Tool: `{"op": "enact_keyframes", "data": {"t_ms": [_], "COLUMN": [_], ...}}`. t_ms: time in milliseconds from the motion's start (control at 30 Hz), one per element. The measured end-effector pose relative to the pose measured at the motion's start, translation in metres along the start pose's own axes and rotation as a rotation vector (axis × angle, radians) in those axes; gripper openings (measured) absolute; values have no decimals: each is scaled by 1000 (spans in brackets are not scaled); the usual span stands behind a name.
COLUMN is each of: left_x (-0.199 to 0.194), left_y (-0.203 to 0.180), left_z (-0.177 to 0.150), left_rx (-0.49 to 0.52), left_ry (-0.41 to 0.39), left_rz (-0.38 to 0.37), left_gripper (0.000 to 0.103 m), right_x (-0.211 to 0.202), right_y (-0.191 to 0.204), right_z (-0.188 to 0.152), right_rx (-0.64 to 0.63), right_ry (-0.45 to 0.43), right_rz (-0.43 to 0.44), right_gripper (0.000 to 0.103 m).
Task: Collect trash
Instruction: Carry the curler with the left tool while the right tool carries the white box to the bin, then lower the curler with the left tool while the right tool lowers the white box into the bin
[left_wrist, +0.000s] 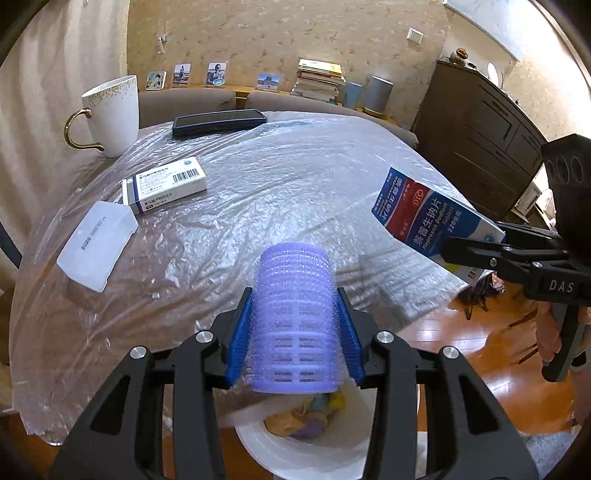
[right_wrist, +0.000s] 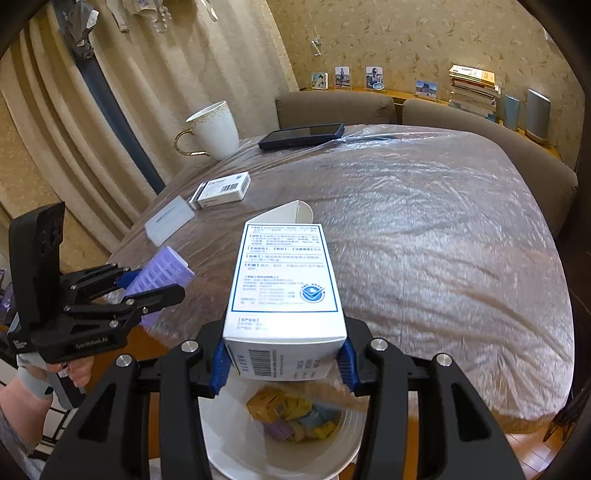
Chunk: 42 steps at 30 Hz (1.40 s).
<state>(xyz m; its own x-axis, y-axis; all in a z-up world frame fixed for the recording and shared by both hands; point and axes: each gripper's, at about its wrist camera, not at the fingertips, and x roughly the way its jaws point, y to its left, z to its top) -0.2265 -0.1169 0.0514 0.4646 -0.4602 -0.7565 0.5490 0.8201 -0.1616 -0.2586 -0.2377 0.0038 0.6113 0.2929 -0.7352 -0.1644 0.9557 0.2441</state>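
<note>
My left gripper (left_wrist: 294, 332) is shut on a purple hair roller (left_wrist: 293, 317), held over the table's near edge above a white trash bin (left_wrist: 295, 458) with crumpled wrappers inside. My right gripper (right_wrist: 282, 363) is shut on a blue-and-white medicine box (right_wrist: 282, 288) with an open top flap, held above the same bin (right_wrist: 236, 443). In the left wrist view the right gripper (left_wrist: 480, 254) and its box (left_wrist: 424, 218) show at the right. In the right wrist view the left gripper (right_wrist: 147, 291) and roller (right_wrist: 159, 277) show at the left.
On the plastic-covered table (left_wrist: 295, 184) lie another white medicine box (left_wrist: 166, 184), a clear plastic case (left_wrist: 98, 243), a black phone (left_wrist: 218, 122) and a white mug (left_wrist: 110, 114). Chairs stand behind the table. A dark cabinet (left_wrist: 480, 140) stands at the right.
</note>
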Motion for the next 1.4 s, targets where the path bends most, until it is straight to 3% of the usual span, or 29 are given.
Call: {"op": "enact_keyframes", "data": {"t_ms": [800, 1400], "left_x": [-14, 16], "left_y": [-39, -45], "left_z": [-51, -84], "left_rx": [56, 54], "left_ry": [118, 219], "left_rz": [-58, -48], "left_gripper": [44, 44], "right_x": [-32, 1], "right_y": [4, 4], "right_z": [-66, -101], "right_rx": [-61, -56], "right_ry": [152, 294], "right_rz": [78, 91], "right_gripper": [46, 46]}}
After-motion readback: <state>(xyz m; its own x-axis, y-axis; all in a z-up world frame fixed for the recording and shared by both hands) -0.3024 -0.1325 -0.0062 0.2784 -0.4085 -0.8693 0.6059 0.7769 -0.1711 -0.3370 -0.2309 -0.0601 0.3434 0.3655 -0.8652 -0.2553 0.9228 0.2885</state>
